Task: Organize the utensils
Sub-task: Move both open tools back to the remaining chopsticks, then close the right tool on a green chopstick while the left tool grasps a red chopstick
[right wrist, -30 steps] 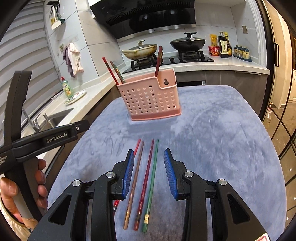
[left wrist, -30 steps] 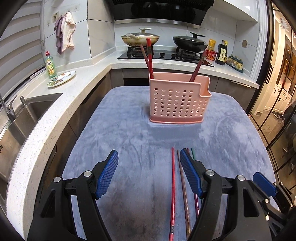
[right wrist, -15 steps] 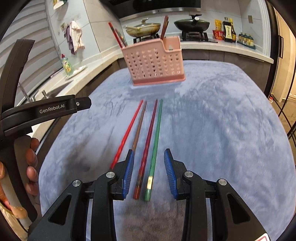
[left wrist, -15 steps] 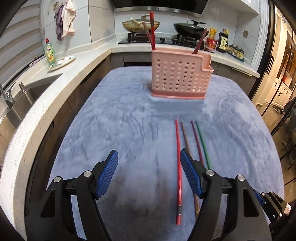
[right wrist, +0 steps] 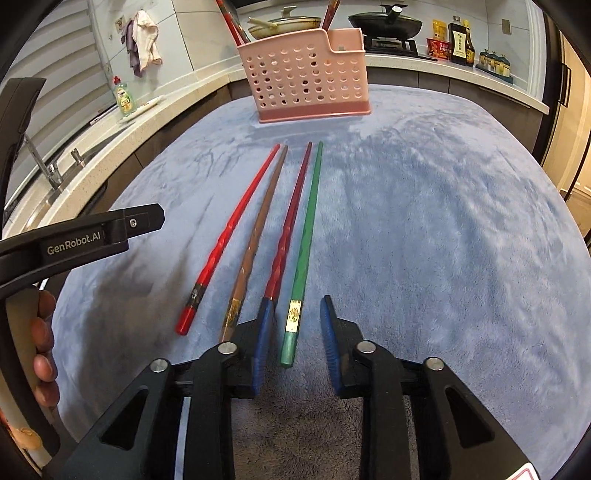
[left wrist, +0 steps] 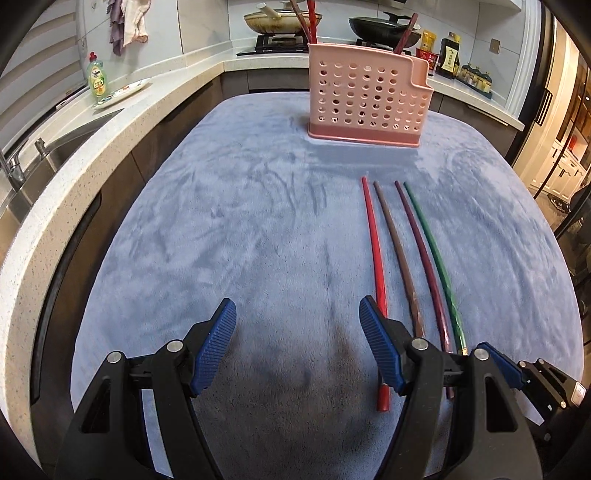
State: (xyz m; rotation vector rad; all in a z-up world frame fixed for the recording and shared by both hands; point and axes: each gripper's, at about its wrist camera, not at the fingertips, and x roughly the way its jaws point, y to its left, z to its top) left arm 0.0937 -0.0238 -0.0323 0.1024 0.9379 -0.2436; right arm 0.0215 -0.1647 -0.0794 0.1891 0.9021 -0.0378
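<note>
Four chopsticks lie side by side on the blue-grey cloth: red (right wrist: 229,229), brown (right wrist: 258,229), dark red (right wrist: 288,229) and green (right wrist: 306,229). My right gripper (right wrist: 296,302) hangs low over their near ends. Its jaws are closing, with the butt of the green chopstick between them and the pads clear of it. Its left finger (right wrist: 264,332) covers the end of the dark red one. My left gripper (left wrist: 297,306) is open wide over bare cloth, just left of the red chopstick (left wrist: 373,236). The pink perforated holder (left wrist: 369,99) stands at the far end with three chopsticks in it.
A white counter runs along the left with a sink (left wrist: 44,155), a green soap bottle (left wrist: 98,79) and a plate (left wrist: 123,90). Behind the holder is a stove with two pans (left wrist: 284,20); sauce bottles (left wrist: 448,55) stand at the right. A hand (right wrist: 44,332) holds the left gripper's handle.
Both grippers have sunk toward the cloth, closer to the chopsticks' near ends. The right jaws have narrowed, from spanning the dark red and green chopsticks to only the green one.
</note>
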